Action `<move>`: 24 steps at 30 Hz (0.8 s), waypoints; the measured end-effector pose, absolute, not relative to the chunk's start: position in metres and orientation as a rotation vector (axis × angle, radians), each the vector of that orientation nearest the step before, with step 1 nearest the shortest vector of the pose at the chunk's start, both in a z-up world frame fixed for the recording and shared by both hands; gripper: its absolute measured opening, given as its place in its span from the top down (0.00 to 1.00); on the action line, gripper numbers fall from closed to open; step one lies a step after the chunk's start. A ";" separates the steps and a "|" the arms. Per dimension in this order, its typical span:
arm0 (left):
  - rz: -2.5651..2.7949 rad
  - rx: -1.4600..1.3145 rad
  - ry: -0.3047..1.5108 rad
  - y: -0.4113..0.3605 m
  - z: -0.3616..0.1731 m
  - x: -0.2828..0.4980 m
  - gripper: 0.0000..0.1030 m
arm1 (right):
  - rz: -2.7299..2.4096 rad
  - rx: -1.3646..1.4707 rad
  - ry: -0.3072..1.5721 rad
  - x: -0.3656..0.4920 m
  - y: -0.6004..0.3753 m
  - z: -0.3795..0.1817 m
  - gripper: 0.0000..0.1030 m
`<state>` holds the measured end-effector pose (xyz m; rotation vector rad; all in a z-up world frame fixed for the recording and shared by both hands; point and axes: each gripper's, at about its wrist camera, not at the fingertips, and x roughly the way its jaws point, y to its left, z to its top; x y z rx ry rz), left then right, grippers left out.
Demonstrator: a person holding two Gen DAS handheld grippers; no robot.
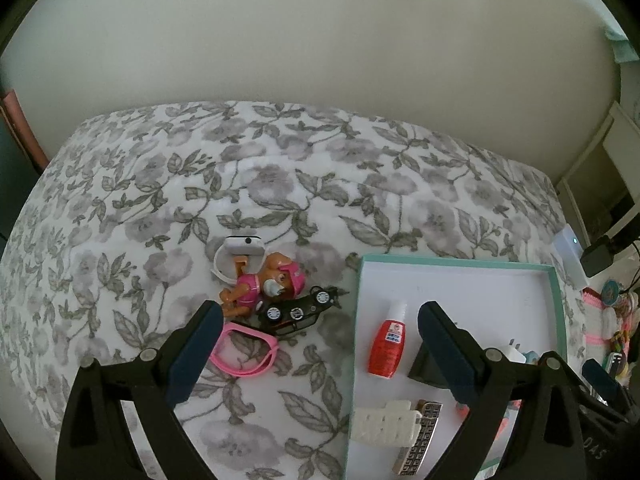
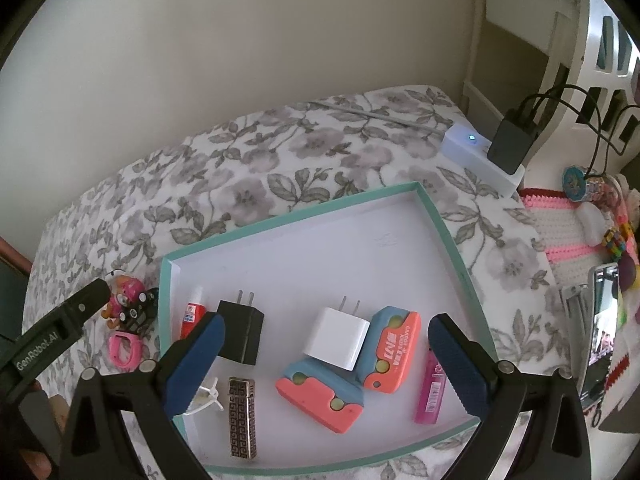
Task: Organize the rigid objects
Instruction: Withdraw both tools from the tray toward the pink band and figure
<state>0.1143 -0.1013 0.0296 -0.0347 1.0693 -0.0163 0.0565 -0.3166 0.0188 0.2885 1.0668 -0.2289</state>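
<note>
A teal-rimmed white tray (image 2: pixel 440 224) lies on the floral bedspread. It holds a red bottle (image 1: pixel 386 347), a black charger (image 2: pixel 240 332), a white charger (image 2: pixel 338 338), two orange-blue cases (image 2: pixel 394 348), a pink lighter (image 2: pixel 430 390), a patterned lighter (image 2: pixel 241 418) and a white clip (image 1: pixel 386 424). Left of the tray lie a pink dog toy (image 1: pixel 266 282), a black toy car (image 1: pixel 302 312), a pink band (image 1: pixel 246 350) and a white watch (image 1: pixel 240 254). My left gripper (image 1: pixel 320 320) is open and empty above the tray's left edge. My right gripper (image 2: pixel 326 336) is open and empty over the tray.
A white power strip (image 2: pixel 484 152) with a black adapter (image 2: pixel 512 146) sits at the bed's far right. A crocheted pink-white item (image 2: pixel 568 232), small trinkets and a phone (image 2: pixel 600 328) lie to the right. A wall stands behind the bed.
</note>
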 end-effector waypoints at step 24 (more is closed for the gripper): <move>0.162 -0.150 1.110 0.010 0.022 0.112 0.05 | 0.007 0.167 1.095 0.075 -0.200 0.012 0.00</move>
